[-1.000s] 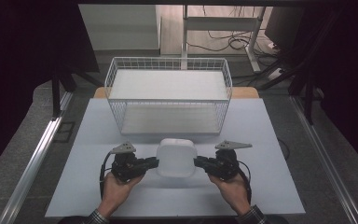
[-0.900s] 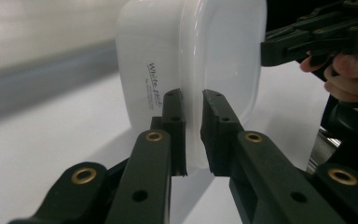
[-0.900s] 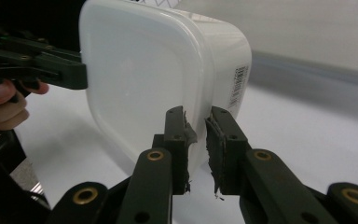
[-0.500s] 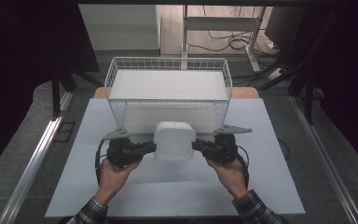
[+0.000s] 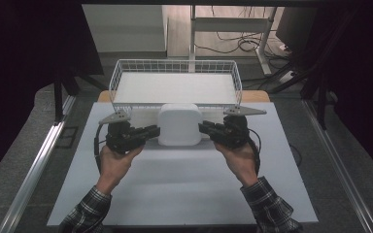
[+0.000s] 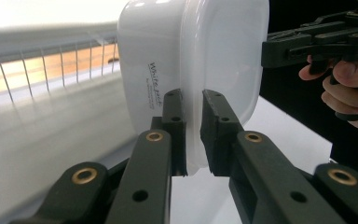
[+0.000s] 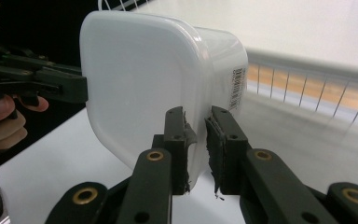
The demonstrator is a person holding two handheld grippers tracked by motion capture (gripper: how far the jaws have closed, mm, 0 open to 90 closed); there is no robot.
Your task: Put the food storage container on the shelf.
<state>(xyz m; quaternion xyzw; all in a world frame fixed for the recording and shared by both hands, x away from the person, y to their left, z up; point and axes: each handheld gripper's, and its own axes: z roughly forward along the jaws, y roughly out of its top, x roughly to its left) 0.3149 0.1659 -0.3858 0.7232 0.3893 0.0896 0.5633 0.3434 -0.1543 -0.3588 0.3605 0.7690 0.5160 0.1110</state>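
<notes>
A white plastic lidded box (image 5: pixel 179 124) hangs in the air above the table, held from both sides. My left gripper (image 5: pixel 153 131) is shut on the rim at its left edge, and my right gripper (image 5: pixel 205 128) is shut on the rim at its right edge. In the left gripper view the box (image 6: pixel 191 65) stands on edge, its rim pinched between the jaws of my left gripper (image 6: pixel 192 135); small black lettering runs down its side. The right gripper view shows the box (image 7: pixel 158 79), my right gripper (image 7: pixel 196 149) clamped on its rim, and a barcode label on its side.
A white wire basket (image 5: pixel 176 86) with a white liner stands just behind the box at the table's far edge. The white table top (image 5: pixel 184 189) stretches toward the person. A metal rail (image 5: pixel 34 165) runs along the left; cables lie on the floor beyond.
Both grippers have risen and moved toward the basket, carrying the white box up off the table between them. The grips are unchanged.
</notes>
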